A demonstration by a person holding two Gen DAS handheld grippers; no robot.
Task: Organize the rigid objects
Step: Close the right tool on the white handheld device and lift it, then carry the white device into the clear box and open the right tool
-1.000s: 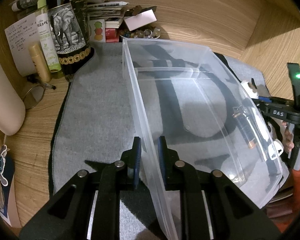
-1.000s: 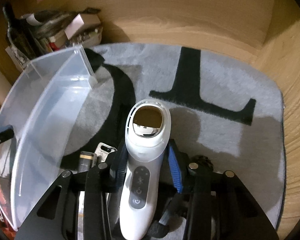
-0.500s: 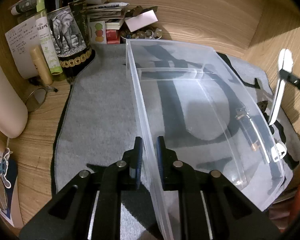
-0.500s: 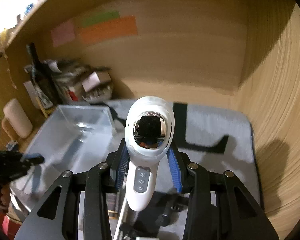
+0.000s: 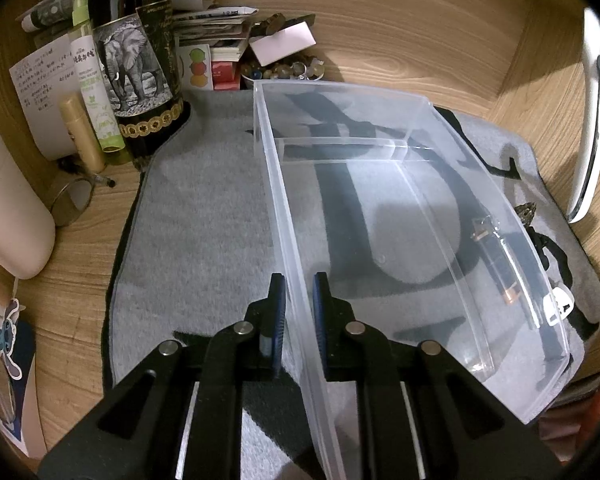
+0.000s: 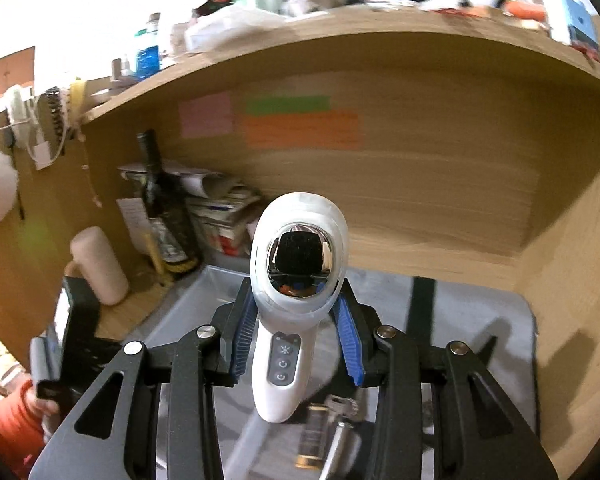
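On bottle [image 5: 136, 68]: elephant label, writing unreadable.

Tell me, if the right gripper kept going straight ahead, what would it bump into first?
Probably the wooden back wall under the shelf. The right gripper, shut on the white device, points above the clear bin with nothing seen between, though depth is unclear.

Left tool [image 5: 299, 308] clamped shut, right tool [image 6: 298, 330] likewise.
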